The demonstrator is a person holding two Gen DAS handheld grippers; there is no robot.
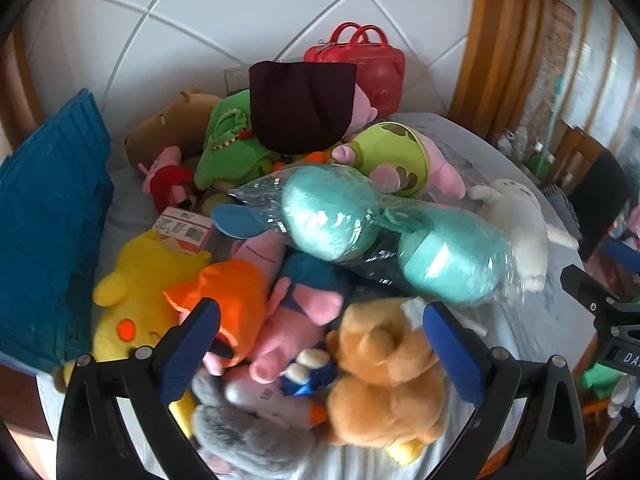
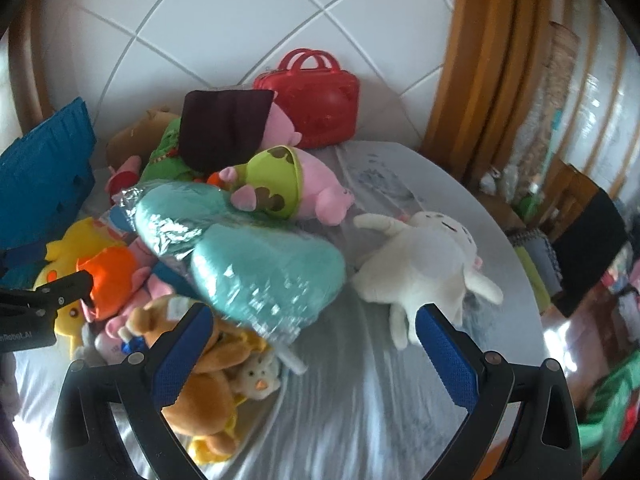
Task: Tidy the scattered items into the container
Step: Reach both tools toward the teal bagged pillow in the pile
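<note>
A heap of plush toys lies on a table with a white cloth (image 2: 360,400). A teal plush in clear wrap (image 1: 392,236) (image 2: 248,252) lies on top of the heap. A blue crate (image 1: 48,216) (image 2: 44,176) stands at the left. My left gripper (image 1: 320,320) is open above a brown bear (image 1: 384,376) and a pink plush (image 1: 288,332). My right gripper (image 2: 312,324) is open over the cloth, between the teal plush and a white plush (image 2: 420,268). The white plush lies apart at the right (image 1: 516,224). Neither gripper holds anything.
A red case (image 1: 360,64) (image 2: 316,100) stands against the tiled wall at the back. A yellow plush (image 1: 132,304), an orange plush (image 1: 236,296), a green-and-pink pig (image 2: 296,184) and a dark cushion (image 1: 300,104) are in the heap. Chairs and clutter are at the right.
</note>
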